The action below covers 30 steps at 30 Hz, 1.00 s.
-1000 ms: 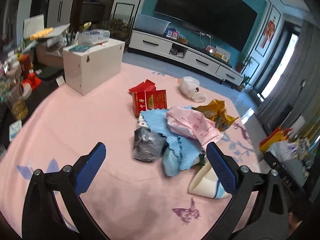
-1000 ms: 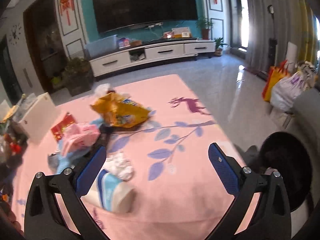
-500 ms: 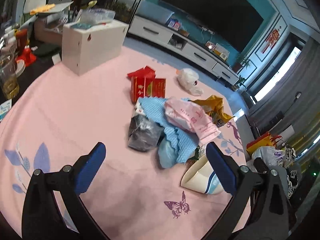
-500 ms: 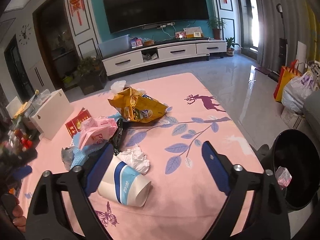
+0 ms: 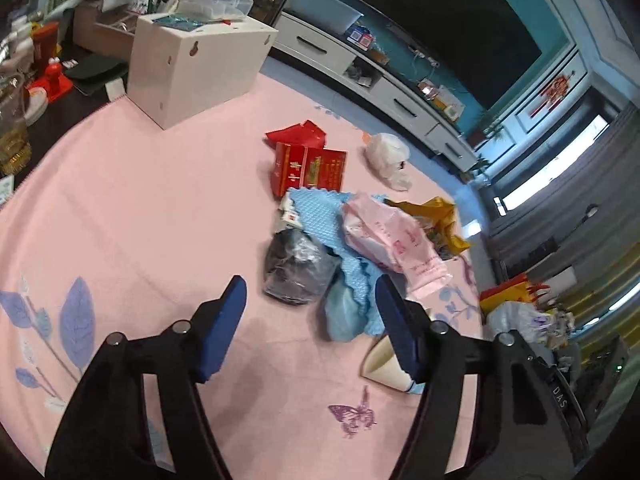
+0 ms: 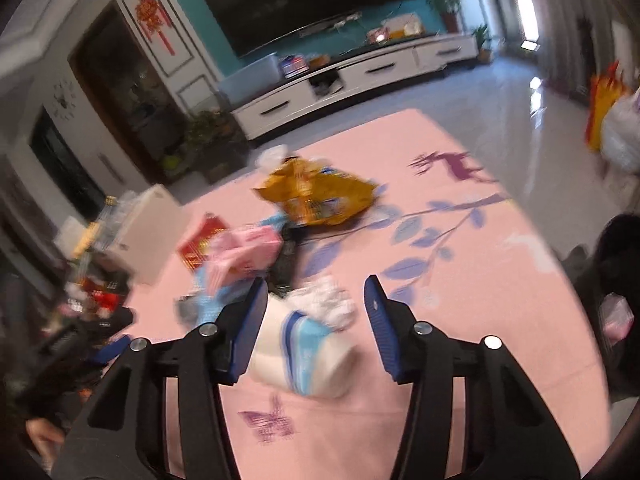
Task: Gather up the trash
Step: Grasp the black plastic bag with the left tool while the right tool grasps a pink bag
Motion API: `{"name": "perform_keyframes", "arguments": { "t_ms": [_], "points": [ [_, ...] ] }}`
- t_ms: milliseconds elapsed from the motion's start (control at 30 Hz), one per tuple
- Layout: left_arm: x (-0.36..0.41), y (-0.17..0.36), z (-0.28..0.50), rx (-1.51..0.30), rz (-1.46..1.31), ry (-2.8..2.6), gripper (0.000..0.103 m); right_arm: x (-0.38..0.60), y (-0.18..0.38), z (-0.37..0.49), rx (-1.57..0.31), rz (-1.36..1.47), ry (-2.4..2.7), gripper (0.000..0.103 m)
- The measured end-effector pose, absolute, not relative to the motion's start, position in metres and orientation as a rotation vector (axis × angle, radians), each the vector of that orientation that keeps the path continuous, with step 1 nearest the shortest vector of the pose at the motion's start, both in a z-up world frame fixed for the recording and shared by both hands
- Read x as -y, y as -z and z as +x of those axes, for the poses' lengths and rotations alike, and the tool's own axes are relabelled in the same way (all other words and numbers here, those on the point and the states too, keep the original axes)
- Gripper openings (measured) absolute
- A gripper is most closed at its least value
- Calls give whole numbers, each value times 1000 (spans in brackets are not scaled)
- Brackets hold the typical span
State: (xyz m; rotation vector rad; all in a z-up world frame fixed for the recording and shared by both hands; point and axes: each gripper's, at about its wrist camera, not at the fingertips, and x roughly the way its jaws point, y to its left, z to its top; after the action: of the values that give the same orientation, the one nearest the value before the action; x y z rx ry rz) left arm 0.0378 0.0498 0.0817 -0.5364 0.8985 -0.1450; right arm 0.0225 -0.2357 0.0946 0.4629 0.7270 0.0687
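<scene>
A pile of trash lies on the pink rug (image 5: 132, 216): a grey plastic bag (image 5: 296, 268), a blue cloth (image 5: 320, 216), a pink bag (image 5: 392, 240), a yellow snack bag (image 5: 436, 216), red boxes (image 5: 308, 168) and a white bag (image 5: 388, 156). My left gripper (image 5: 309, 280) hovers just short of the grey bag. Its jaws are closing with nothing pressed between the pads. A white and blue paper cup (image 6: 304, 356) lies on its side by crumpled tissue (image 6: 324, 300). My right gripper (image 6: 316, 280) hangs over them, jaws closing, pads touching nothing. The right view is blurred.
A white box (image 5: 196, 68) stands at the rug's far left corner, with clutter on dark furniture (image 5: 48, 76) beside it. A TV cabinet (image 6: 344, 80) runs along the back wall. A black bin (image 6: 616, 280) stands off the rug's right edge, near full bags (image 5: 520, 316).
Both grippers' jaws have narrowed from wide to about half. The left gripper has moved nearer the pile. The right view has rolled and blurred, staying over the cup.
</scene>
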Motion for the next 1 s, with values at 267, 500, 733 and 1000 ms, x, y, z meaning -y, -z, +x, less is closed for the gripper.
{"name": "perform_keyframes", "arguments": {
  "t_ms": [267,500,733,1000],
  "points": [
    [-46,-68,54,-934,-480,109,65,218,-103,36,-773,500,-163,52],
    [-48,-57,74,-948,-445,102,65,186,-105,89,-877,501,-227,79],
    [-41,-44,83,-969,-442,174,71,151,-88,149,-947,408,-198,80],
    [-32,-25,95,-1011,-473,258,76,133,-64,171,-1022,275,-154,39]
  ]
}}
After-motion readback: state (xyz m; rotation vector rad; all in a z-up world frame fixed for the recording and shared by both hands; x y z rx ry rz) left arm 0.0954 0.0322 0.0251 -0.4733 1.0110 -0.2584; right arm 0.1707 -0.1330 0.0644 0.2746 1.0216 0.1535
